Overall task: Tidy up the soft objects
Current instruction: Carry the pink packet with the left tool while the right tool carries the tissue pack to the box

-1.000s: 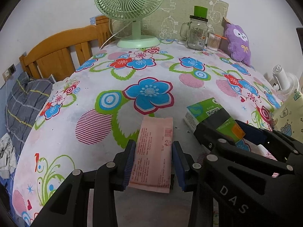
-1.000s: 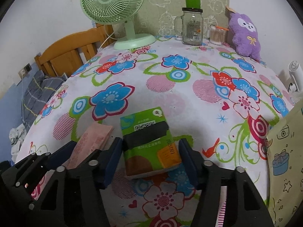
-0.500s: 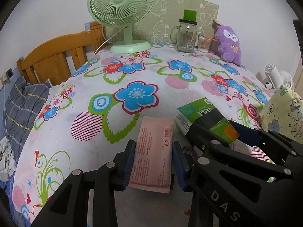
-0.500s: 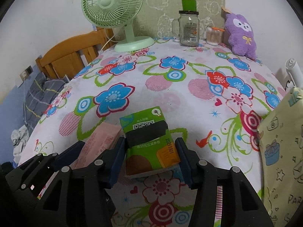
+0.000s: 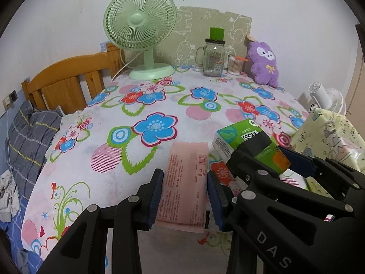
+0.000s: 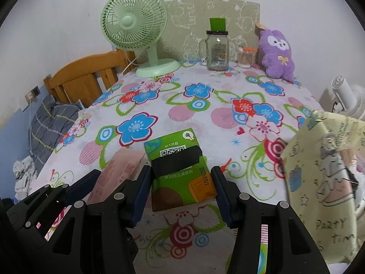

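Meanwhile, above the floral tabletop (image 5: 159, 96), my left gripper (image 5: 185, 197) clamps a thin pink pack (image 5: 184, 182) across its long edges; my right gripper (image 6: 181, 190) clamps a green tissue pack (image 6: 180, 169). Both look light, soft, crushable.

Both packs, pink packet (image 5: 184, 182) and green tissue pack (image 6: 180, 169), now higher above the tablecloth (image 5: 159, 105).

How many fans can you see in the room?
2. The green fan stands at the table's far left; a white fan sits beyond the table's right edge. Others may be hidden.
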